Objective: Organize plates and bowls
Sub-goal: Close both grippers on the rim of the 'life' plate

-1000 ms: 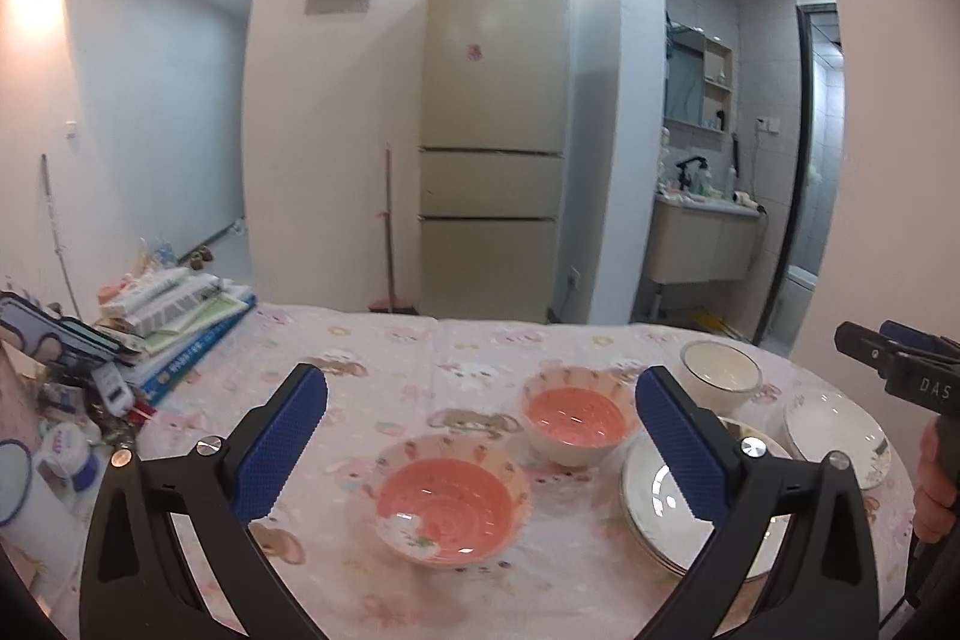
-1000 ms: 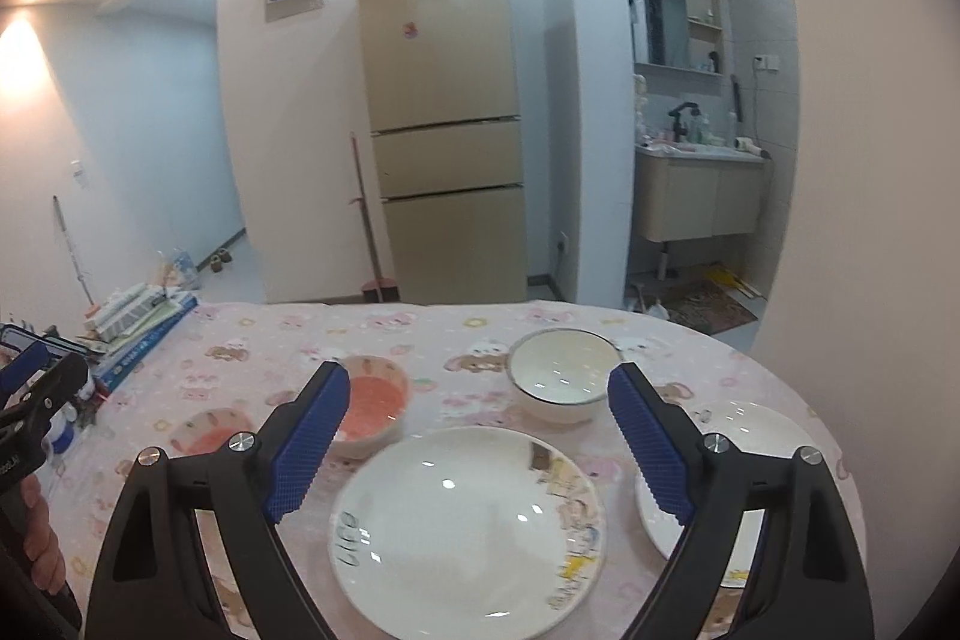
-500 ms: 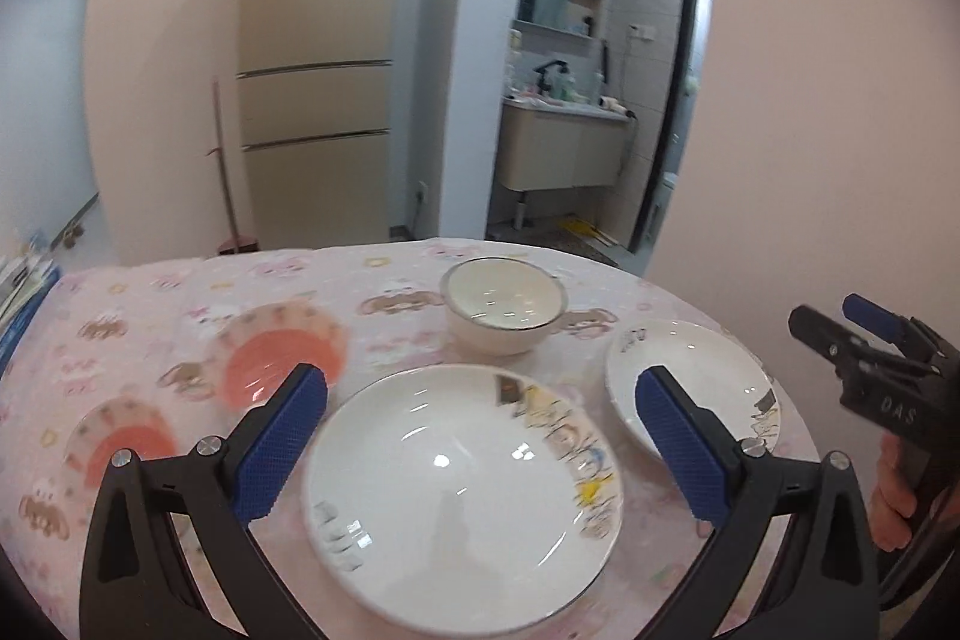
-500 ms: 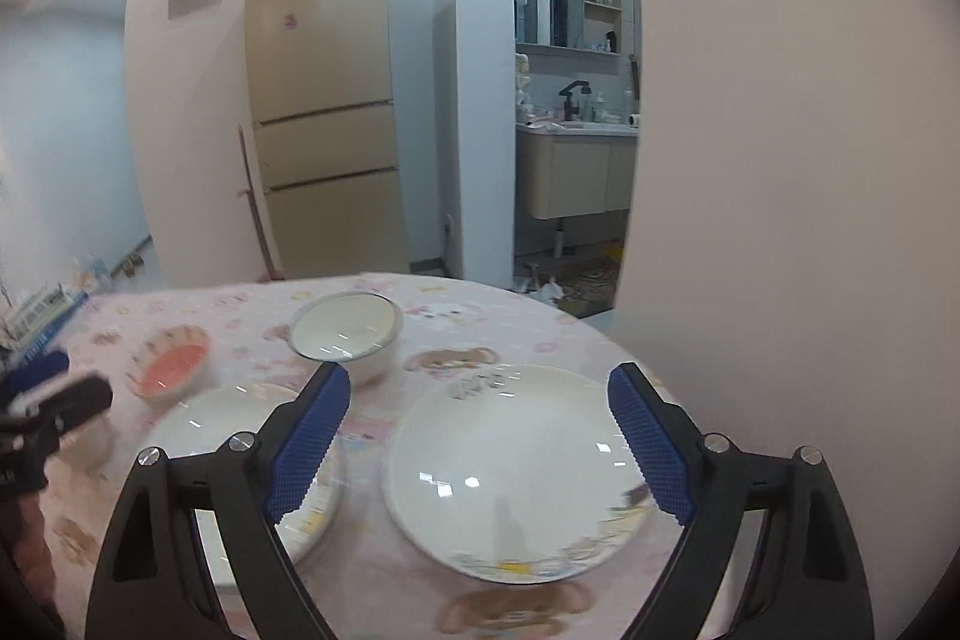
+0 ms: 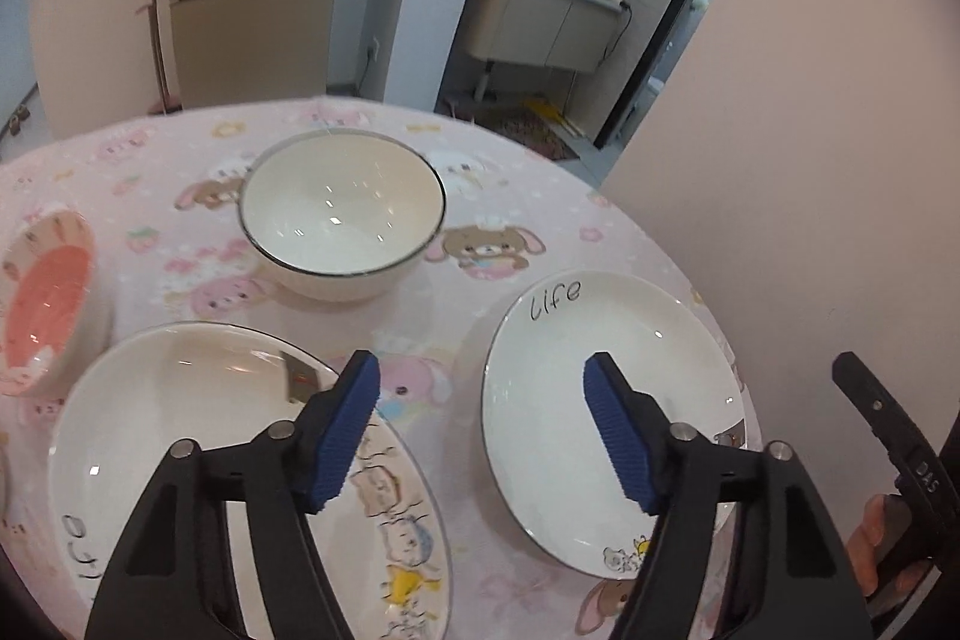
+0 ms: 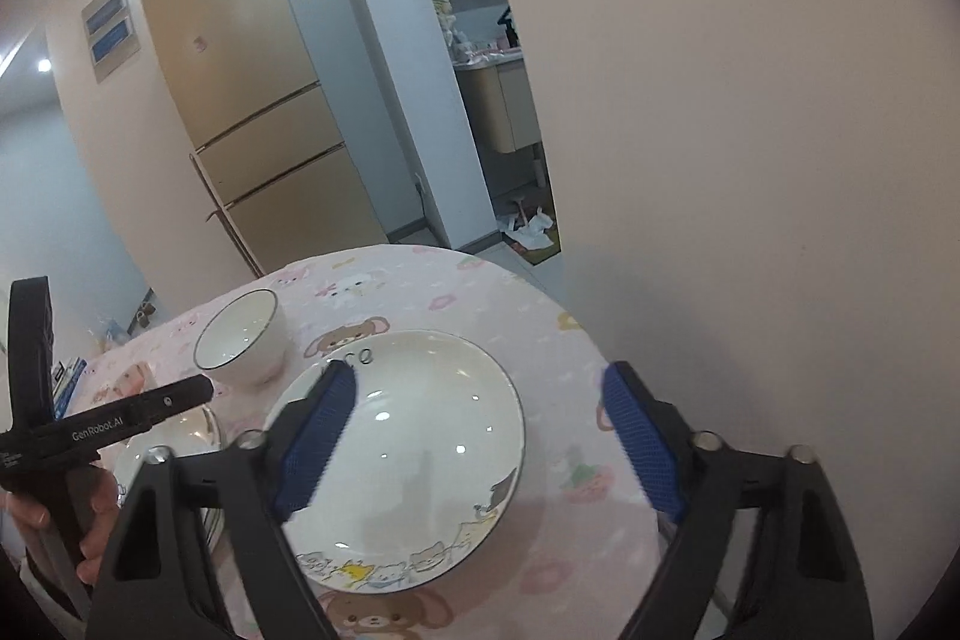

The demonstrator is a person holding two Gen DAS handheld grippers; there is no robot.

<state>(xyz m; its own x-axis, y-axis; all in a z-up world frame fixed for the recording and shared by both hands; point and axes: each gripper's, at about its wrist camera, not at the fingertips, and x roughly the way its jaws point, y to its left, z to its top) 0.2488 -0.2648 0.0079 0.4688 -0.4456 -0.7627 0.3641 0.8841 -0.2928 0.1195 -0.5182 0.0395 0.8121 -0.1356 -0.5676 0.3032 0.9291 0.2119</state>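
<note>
On the pink cartoon tablecloth stand a white bowl (image 5: 342,214) with a dark rim, a large white plate (image 5: 180,412) at the left and a smaller plate (image 5: 648,340) marked "life" at the right. A pink bowl (image 5: 42,304) sits at the far left edge. My left gripper (image 5: 480,361) hovers over the gap between the two plates, its jaws closing with nothing pressed between them. My right gripper (image 6: 477,373) hangs above the "life" plate (image 6: 432,430), jaws closing too, pads clear of it. The white bowl (image 6: 240,340) stands behind.
A plain wall (image 6: 750,160) rises right beside the table's right edge (image 6: 600,358). A hand (image 6: 90,520) holds the left tool at the lower left of the right wrist view. Behind the table stand a fridge (image 6: 252,100) and a washroom doorway (image 5: 570,10).
Both views have swung right across the table and tipped down, from the pink bowls to the white bowl and plates. Both pairs of jaws stand narrower than before.
</note>
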